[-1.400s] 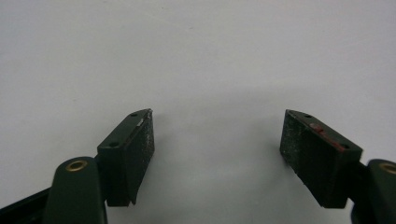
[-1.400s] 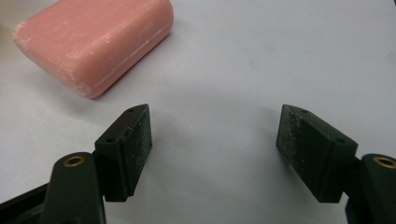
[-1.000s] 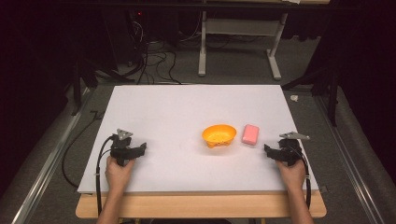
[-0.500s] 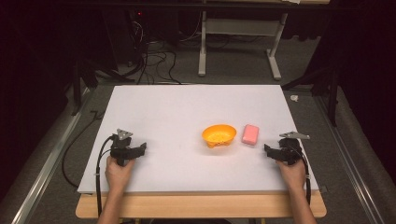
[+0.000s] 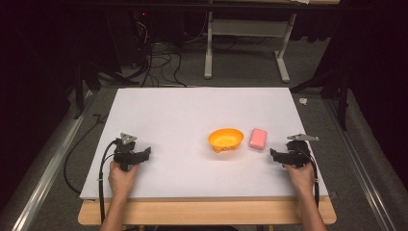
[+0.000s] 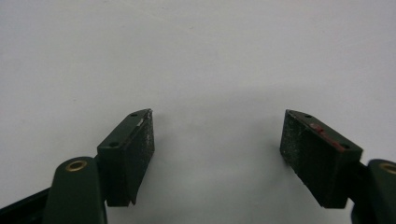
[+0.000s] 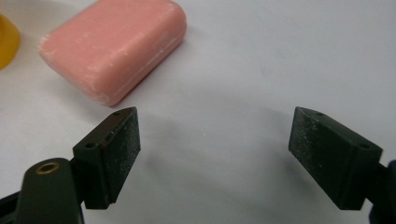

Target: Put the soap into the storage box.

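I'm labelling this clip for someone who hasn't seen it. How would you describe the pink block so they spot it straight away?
Start at the white table and find the orange bowl right of its middle. The pink block lies flat just to the bowl's right, apart from it, ahead of the open right gripper. It is a rounded rectangular bar with whitish scuffed edges, the sole pink thing there.
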Demonstrator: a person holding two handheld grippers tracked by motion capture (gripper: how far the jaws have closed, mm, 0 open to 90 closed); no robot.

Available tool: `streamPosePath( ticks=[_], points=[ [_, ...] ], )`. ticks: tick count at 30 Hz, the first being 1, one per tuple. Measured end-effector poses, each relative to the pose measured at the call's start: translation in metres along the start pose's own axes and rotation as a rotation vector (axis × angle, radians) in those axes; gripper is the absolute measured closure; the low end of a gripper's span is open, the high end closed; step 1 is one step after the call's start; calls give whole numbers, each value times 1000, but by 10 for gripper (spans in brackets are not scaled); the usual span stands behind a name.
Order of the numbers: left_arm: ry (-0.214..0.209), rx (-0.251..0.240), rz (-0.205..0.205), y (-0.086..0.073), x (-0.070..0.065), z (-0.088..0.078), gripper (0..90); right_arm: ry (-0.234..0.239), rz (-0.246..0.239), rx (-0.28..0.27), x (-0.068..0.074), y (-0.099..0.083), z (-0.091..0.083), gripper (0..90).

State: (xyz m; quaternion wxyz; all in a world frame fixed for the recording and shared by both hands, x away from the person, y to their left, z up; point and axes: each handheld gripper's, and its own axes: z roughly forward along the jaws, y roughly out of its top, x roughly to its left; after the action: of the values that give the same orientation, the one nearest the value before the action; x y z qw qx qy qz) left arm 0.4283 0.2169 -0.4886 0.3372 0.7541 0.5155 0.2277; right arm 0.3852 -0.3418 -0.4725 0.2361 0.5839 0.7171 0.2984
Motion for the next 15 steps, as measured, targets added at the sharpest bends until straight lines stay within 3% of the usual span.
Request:
streamPosePath(
  ticks=[7, 15],
  points=[
    [0, 0, 0, 0, 0, 0, 265, 40, -17, -46, 4, 6, -12, 146],
    [0, 0, 0, 0, 0, 0, 265, 72, -55, -50, 16, 20, -17, 141]
  ],
)
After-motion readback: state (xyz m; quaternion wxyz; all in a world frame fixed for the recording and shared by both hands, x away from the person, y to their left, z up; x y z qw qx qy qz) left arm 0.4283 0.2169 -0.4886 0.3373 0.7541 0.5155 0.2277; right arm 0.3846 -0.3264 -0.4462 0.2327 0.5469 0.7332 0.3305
